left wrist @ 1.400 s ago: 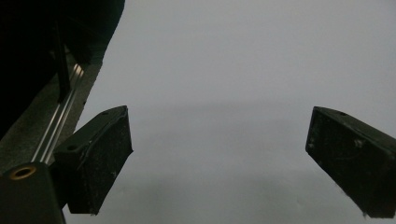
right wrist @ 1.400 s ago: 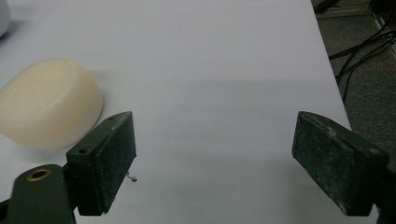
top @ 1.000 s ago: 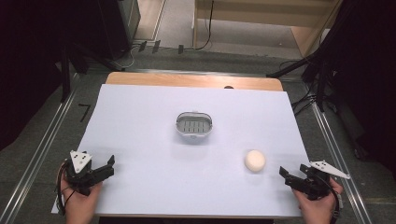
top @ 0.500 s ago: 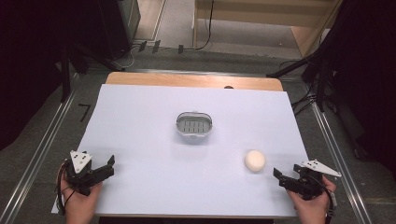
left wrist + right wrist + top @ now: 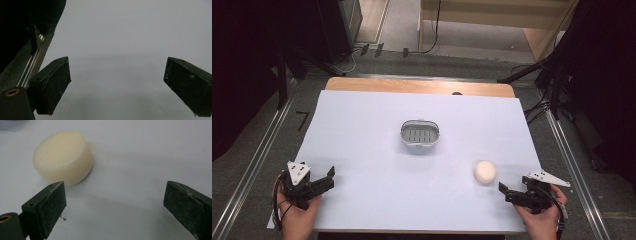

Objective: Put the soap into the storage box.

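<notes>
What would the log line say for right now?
right gripper: open, just widened, empty | soap: on table, untouched, ahead of right fingers | left gripper: open, empty | dish: mid-table

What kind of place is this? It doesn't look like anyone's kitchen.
Probably a lab or recording studio set up for filming hand work. A white-covered table stands between metal floor rails and dark curtains, with cables trailing across the floor behind it.

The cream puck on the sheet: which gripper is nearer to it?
Right. The right gripper sits just beside the cream puck, jaws open, not touching. The left gripper is far across the table.
</notes>
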A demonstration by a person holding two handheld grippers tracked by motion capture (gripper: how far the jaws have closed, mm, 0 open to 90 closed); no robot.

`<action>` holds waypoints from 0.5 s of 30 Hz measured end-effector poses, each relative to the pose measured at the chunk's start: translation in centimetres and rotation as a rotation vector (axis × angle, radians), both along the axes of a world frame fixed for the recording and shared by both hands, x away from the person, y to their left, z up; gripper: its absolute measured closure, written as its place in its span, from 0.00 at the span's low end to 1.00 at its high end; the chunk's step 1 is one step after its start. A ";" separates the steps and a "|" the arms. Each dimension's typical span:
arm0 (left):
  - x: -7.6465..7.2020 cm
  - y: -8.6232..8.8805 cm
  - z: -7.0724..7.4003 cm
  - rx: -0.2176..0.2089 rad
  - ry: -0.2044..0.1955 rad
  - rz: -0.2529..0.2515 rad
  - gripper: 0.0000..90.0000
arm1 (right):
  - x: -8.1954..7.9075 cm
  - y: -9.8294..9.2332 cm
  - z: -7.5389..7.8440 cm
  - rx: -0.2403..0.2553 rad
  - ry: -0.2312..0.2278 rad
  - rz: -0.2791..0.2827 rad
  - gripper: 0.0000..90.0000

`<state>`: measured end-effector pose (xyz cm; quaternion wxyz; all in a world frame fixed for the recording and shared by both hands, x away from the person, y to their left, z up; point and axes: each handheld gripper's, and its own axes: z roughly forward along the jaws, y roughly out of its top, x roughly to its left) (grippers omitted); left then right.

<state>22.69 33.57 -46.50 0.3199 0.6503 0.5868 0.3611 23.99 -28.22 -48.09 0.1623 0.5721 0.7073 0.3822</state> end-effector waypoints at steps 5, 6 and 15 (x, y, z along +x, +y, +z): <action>0.0 0.0 0.0 0.003 0.002 0.000 0.09 | 0.1 0.5 -0.1 -0.020 0.009 0.020 0.03; 0.0 0.0 0.0 0.002 0.002 0.001 0.09 | 0.1 0.5 -0.1 -0.020 0.008 0.025 0.02; 0.0 0.0 0.0 0.002 0.002 0.001 0.09 | 0.0 0.9 0.0 -0.015 0.012 0.034 0.02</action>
